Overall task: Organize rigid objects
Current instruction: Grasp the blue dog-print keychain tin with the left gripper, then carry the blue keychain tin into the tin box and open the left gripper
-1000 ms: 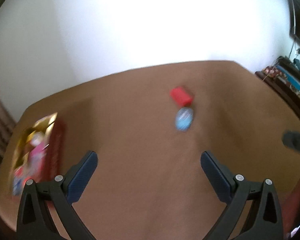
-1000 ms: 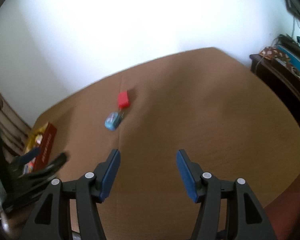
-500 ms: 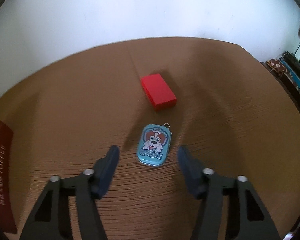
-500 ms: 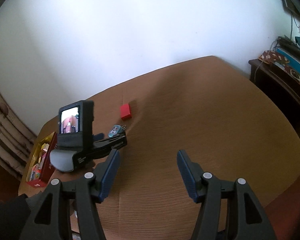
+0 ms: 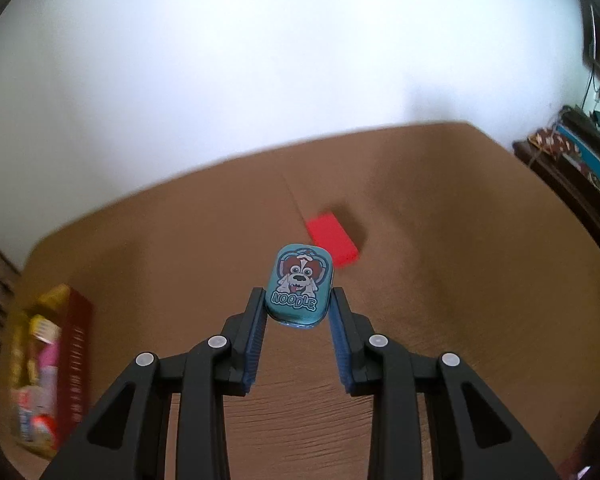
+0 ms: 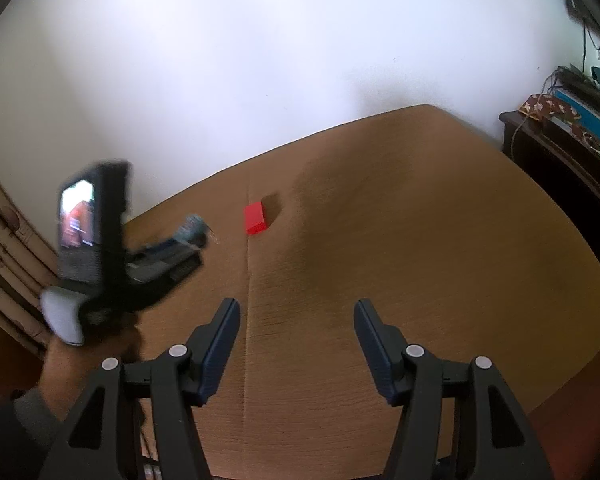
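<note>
The left gripper [image 5: 299, 307] has its jaws clamped on the small teal tin [image 5: 301, 285], held above the counter [image 5: 440, 280] with its long axis running forward. The box [image 5: 50, 364] lies far left. The right gripper [image 6: 296, 320] hangs with jaws wide, holding nothing.

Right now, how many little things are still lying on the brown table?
1. Only the red block lies on the table, near its middle. The blue dog tin is lifted, pinched in the left gripper. The box's contents aren't counted.
</note>
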Tool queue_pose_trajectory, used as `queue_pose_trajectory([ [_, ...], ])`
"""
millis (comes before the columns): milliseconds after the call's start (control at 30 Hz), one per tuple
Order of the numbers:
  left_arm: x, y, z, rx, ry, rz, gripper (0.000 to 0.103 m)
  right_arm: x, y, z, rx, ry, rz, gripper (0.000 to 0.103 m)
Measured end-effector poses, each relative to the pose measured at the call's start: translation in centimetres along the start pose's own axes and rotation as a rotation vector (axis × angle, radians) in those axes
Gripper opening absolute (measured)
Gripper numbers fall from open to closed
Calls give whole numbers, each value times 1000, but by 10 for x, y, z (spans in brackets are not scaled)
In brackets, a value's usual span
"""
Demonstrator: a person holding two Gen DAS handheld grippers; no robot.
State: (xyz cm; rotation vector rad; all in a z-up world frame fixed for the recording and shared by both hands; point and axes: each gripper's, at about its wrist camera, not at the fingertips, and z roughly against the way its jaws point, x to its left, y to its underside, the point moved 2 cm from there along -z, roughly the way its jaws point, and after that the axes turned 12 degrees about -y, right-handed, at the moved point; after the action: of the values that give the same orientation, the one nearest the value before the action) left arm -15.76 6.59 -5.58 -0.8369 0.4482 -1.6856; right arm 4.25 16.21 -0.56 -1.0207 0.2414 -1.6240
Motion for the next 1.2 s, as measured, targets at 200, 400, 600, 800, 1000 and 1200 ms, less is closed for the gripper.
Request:
queue_pose_trajectory([
  [200, 32, -16, 34, -44, -56, 31, 28, 9, 5, 0, 12, 6, 31, 61],
  [400, 60, -21, 48, -53, -107, 64, 28, 13, 8, -2, 20, 0, 41, 61],
  [600, 89, -17, 52, -42, -148, 89, 28, 17, 9, -3, 26, -8, 50, 61],
  [800, 120, -13, 51, -30, -200, 116, 28, 18, 11, -7, 45, -18, 53, 61],
  [1000, 156, -9, 44, -6, -249, 161, 28, 18, 12, -11, 54, -21, 49, 61],
  [1200, 193, -2, 33, 33, -282, 217, 28, 20, 14, -13, 59, -22, 56, 61],
])
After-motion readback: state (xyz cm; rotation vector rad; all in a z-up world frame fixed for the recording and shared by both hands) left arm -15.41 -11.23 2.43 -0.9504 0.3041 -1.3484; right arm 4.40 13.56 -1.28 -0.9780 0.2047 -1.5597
